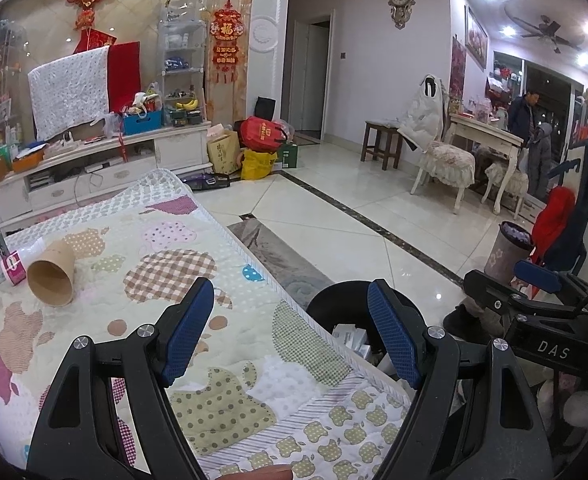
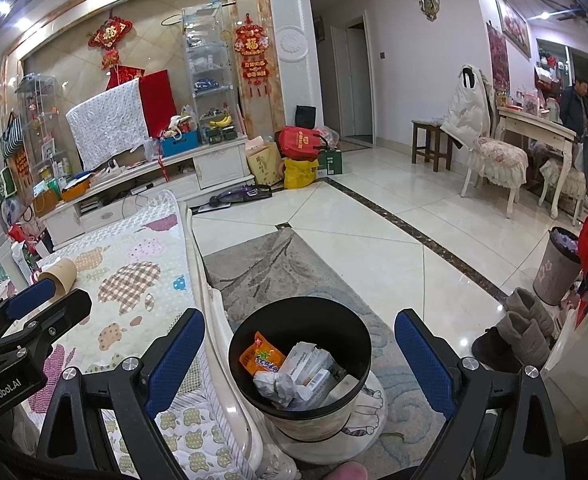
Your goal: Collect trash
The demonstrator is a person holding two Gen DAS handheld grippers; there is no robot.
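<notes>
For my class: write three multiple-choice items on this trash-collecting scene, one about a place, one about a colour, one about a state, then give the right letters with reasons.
1. Where is the black bin?
A. on the quilt
B. on the floor beside the table
C. on the TV stand

2. What colour are the gripper pads?
A. blue
B. red
C. white

3. How is the brown paper cup lying?
A. upright
B. crushed flat
C. tipped on its side

Answers: 1 B, it stands below the quilt edge. 2 A, all pads show blue. 3 C, its open mouth faces the left gripper; the right gripper is open too.
</notes>
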